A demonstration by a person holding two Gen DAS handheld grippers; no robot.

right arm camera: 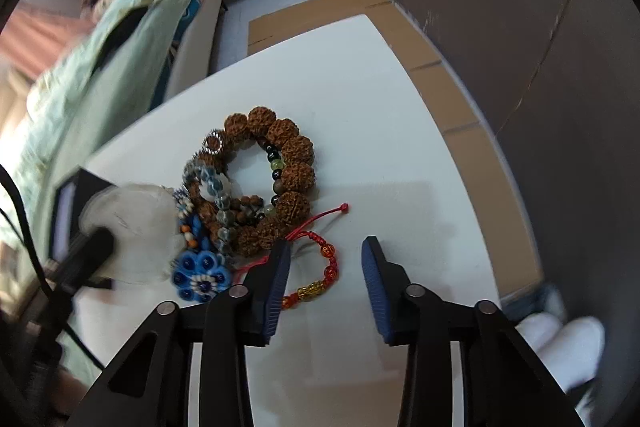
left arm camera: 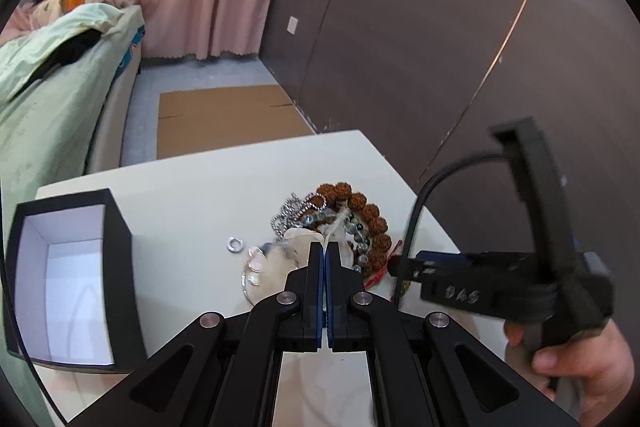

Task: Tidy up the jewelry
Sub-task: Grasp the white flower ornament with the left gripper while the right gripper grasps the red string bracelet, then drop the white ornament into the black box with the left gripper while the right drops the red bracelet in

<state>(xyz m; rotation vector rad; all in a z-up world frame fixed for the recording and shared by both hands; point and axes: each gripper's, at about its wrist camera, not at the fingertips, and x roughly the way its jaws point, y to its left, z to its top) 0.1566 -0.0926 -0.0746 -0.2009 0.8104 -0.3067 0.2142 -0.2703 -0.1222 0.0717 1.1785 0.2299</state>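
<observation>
One red bracelet (right arm camera: 320, 275) lies between right tongs (right arm camera: 326, 267).

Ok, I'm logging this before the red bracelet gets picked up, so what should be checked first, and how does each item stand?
1. Red bracelet between the right hand-held gripper fingers: ok.
2. Right pads pressing on it: not ok, jaws open.
3. Bracelet free of the brown beads: cannot tell, its cord runs under them.
4. Left hand-held gripper shut: ok, though what it pinches I cannot tell.
5. Box open, upright: ok.
6. Ring lying apart from the pile: ok.
</observation>
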